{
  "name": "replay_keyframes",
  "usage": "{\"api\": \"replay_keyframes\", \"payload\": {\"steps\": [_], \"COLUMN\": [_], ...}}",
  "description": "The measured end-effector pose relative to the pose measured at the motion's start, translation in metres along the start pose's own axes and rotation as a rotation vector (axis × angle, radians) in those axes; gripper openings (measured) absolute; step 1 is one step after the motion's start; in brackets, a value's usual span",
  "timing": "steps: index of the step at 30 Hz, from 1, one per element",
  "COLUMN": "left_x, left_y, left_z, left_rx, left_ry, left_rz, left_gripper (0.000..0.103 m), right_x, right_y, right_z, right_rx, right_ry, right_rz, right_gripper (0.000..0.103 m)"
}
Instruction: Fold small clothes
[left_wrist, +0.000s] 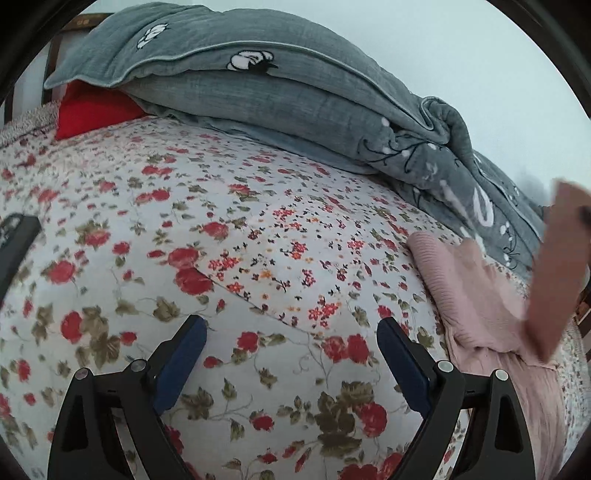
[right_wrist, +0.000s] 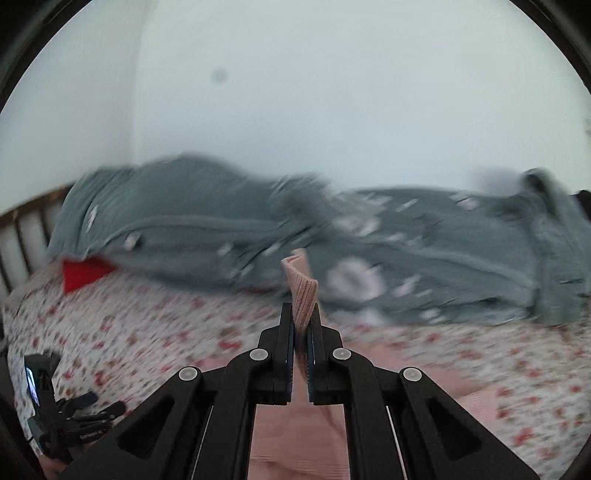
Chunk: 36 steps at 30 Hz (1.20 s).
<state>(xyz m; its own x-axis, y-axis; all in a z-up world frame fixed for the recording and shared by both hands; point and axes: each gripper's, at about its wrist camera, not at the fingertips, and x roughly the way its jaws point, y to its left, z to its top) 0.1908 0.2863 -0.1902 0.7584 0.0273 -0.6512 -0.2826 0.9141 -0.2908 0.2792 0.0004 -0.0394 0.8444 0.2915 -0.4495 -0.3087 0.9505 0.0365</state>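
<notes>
A bed spread with a rose-print sheet (left_wrist: 258, 229) is filling both wrist views, a rumpled grey quilt (left_wrist: 258, 92) heaped along the pale wall behind it and a red pillow (left_wrist: 92, 110) showing under the quilt's near end. The pink ribbed knit garment (left_wrist: 480, 295) is lying near the right edge of the sheet, one end of it lifting off the bed. The right claw (right_wrist: 303, 332) is pinching that garment's ribbed edge (right_wrist: 301, 291), its jaws all but closed on the doubled fabric, the rest trailing below the claw. The left claw (left_wrist: 291, 369) is hovering over the bare sheet with its jaws spread wide and nothing between them.

The knit is looking light, soft and limp, sagging wherever it is unsupported, so a grip on a hem or corner seems the sound choice; a mid-panel pinch would likely bunch it. The ribbing should resist slipping. Motion blur is smearing the right wrist view, so which part of the garment is held, a cuff or a hem, cannot be told for certain. A dark device (right_wrist: 48, 406) is lying at the bed's left side.
</notes>
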Motion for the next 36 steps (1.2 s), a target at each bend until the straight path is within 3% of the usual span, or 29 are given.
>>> {"api": "replay_keyframes", "payload": {"steps": [7,9,11,13,14,16,18,21,23,27,32,36], "left_x": [-0.001,-0.001,-0.001,-0.002,-0.002,-0.002,-0.003,-0.006,-0.008,-0.010,0.023,0.047], "left_y": [0.005,0.005,0.005,0.004,0.004,0.004,0.005,0.002,-0.013,-0.074,-0.138,-0.150], "left_z": [0.001,0.000,0.001,0.000,0.000,0.000,0.000,0.002,0.007,0.015,0.019,0.024], "left_rx": [-0.016,-0.018,-0.018,-0.016,-0.014,-0.014,-0.016,-0.020,-0.013,0.109,0.246,0.246], "left_ry": [-0.013,-0.015,-0.012,-0.011,-0.010,-0.010,-0.014,-0.008,0.012,0.023,0.101,0.119], "left_rz": [-0.042,-0.045,-0.044,-0.042,-0.040,-0.041,-0.053,-0.146,-0.199,-0.225,-0.225,-0.167], "left_gripper": [0.096,0.096,0.096,0.096,0.096,0.096,0.096,0.094,0.087,0.086,0.060,0.053], "right_x": [0.085,0.101,0.100,0.085,0.074,0.041,0.019,-0.004,-0.012,-0.010,0.001,0.008], "right_y": [0.071,0.075,0.075,0.061,0.053,0.024,-0.004,-0.062,-0.111,-0.187,-0.228,-0.233], "right_z": [-0.073,-0.093,-0.098,-0.097,-0.092,-0.086,-0.082,-0.082,-0.090,-0.108,-0.129,-0.138], "right_rx": [-0.037,-0.043,-0.029,-0.006,-0.003,-0.017,-0.028,-0.017,0.010,0.115,0.195,0.226], "right_ry": [0.276,0.367,0.415,0.401,0.376,0.292,0.231,0.184,0.200,0.272,0.319,0.315], "right_rz": [0.104,0.164,0.209,0.236,0.240,0.227,0.170,0.022,-0.075,-0.197,-0.184,-0.142], "right_gripper": [0.008,0.017,0.032,0.041,0.050,0.058,0.060,0.060,0.060,0.060,0.060,0.060]}}
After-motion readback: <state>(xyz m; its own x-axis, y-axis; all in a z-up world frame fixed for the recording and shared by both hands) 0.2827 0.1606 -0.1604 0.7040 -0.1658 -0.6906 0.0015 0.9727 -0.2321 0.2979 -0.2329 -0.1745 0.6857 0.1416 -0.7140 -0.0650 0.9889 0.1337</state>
